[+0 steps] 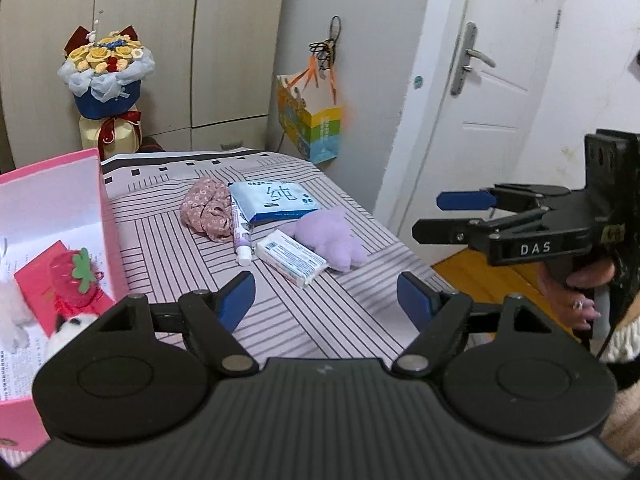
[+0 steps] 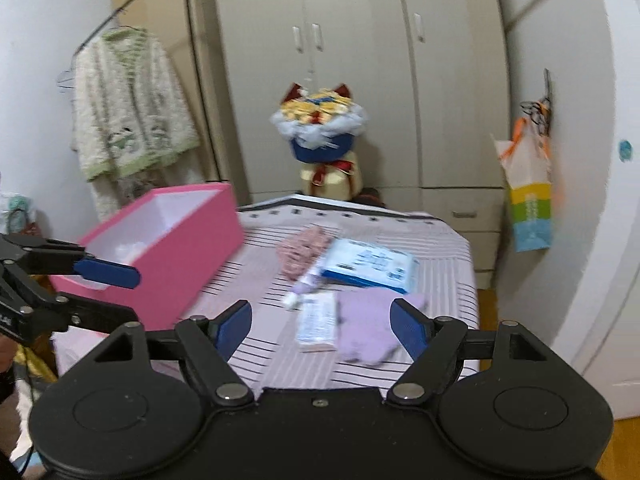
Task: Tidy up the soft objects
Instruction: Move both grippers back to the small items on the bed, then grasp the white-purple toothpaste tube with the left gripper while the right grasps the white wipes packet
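On the striped table (image 1: 280,320) lie a purple plush toy (image 1: 334,238), a pink floral scrunchie (image 1: 208,210), a blue tissue pack (image 1: 276,200), a white tube (image 1: 242,240) and a white wipes pack (image 1: 290,262). A pink box (image 1: 60,208) at the left holds a red strawberry plush (image 1: 74,280) and white plush toys (image 1: 12,312). My left gripper (image 1: 326,300) is open and empty above the table's near part. My right gripper (image 2: 320,326) is open and empty, just before the purple plush toy (image 2: 368,328). It also shows at the right in the left wrist view (image 1: 440,216).
A flower bouquet (image 1: 106,80) stands behind the table by the wardrobe. A paper bag (image 1: 312,120) hangs on the wall at the right. A white door (image 1: 500,100) is to the right. A cardigan (image 2: 128,108) hangs on a rack at the left.
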Available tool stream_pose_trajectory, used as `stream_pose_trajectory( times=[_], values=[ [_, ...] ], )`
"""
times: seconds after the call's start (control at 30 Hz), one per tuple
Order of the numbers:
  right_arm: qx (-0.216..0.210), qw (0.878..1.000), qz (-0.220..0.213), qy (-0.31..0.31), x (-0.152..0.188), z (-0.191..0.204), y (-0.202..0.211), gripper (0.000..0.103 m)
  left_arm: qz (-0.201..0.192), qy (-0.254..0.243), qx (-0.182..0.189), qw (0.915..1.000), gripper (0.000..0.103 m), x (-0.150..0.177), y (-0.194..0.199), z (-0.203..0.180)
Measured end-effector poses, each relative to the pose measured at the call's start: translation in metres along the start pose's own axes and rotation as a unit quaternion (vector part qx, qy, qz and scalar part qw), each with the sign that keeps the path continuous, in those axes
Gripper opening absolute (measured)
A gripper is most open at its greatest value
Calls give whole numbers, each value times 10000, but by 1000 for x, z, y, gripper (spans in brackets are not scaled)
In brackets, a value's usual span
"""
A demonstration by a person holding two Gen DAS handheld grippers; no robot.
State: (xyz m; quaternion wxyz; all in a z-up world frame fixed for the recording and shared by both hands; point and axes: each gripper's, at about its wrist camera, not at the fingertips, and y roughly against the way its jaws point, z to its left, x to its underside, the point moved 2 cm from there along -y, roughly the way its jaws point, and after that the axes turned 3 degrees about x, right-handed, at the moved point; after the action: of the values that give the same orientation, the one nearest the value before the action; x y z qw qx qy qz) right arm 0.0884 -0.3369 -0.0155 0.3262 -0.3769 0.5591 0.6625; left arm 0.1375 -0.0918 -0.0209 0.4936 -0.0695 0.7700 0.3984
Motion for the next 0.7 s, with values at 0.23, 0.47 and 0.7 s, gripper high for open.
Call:
stream_pose_trajectory(
  times=[0.23,0.47,0.7],
  values=[
    [-214,9994,156,211,14,-8,-40,80,35,303,-382,9988,74,-2,-44,15],
    [-533,9948,387,777,25,12,-79,62,178,677,-578,9959,66,-11,-91,32],
    [-544,9914,506,1076,21,24,-116,56,69,864,-1097,9902,55,-22,-130,49]
  ],
)
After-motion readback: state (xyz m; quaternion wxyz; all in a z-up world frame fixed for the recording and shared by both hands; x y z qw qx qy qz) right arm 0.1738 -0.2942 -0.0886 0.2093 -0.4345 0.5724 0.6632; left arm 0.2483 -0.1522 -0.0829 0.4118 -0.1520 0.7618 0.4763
